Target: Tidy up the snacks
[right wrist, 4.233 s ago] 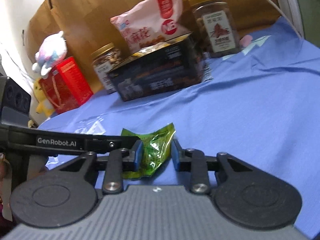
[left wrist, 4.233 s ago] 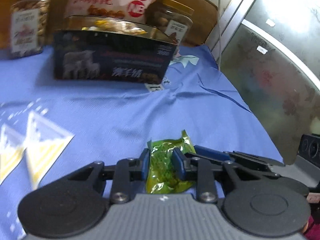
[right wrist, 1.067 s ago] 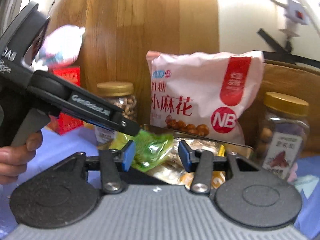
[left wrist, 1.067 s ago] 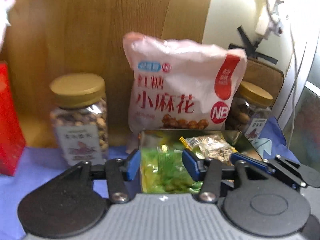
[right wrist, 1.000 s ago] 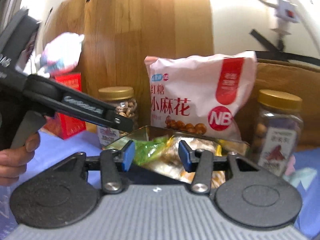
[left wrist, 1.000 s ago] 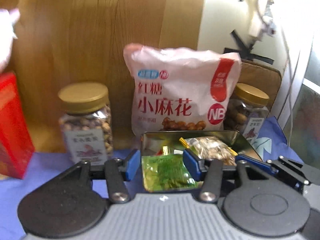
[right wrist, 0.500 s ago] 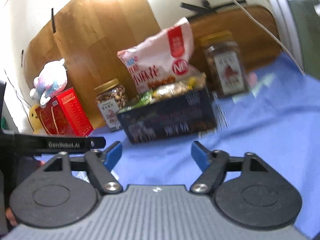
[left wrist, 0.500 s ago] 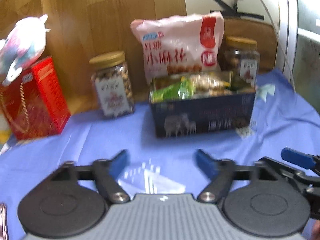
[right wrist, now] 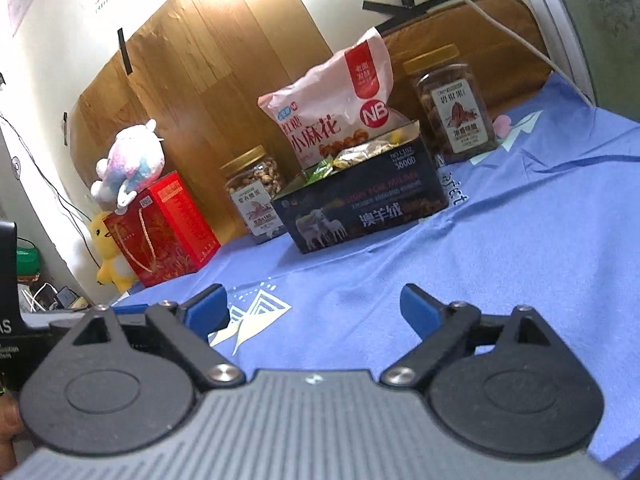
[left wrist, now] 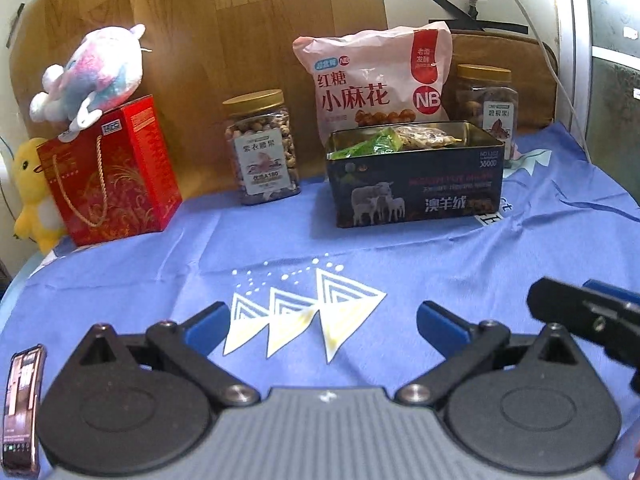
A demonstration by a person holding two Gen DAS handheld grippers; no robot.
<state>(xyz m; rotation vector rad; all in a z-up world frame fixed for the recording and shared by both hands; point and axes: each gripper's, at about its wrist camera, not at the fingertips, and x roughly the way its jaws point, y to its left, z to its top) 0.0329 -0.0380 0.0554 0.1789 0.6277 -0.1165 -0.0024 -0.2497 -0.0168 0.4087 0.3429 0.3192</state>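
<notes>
A dark tin box with sheep printed on its side stands at the back of the blue cloth. Green snack packets and other wrapped snacks lie inside it. My left gripper hovers well in front of the box over the cloth's triangle print; its jaws are opening with nothing between them. My right gripper also hangs back from the box, its jaws opening and bare. Part of the right gripper shows at the right edge of the left wrist view.
Behind the box stand a pink snack bag and two gold-lidded nut jars. A red gift box with a plush toy on top sits at the left. A phone lies at the near left.
Both grippers held green packets over the tin, let them go into it and pulled back toward the near side of the cloth. Both sets of jaws have spread wide.
</notes>
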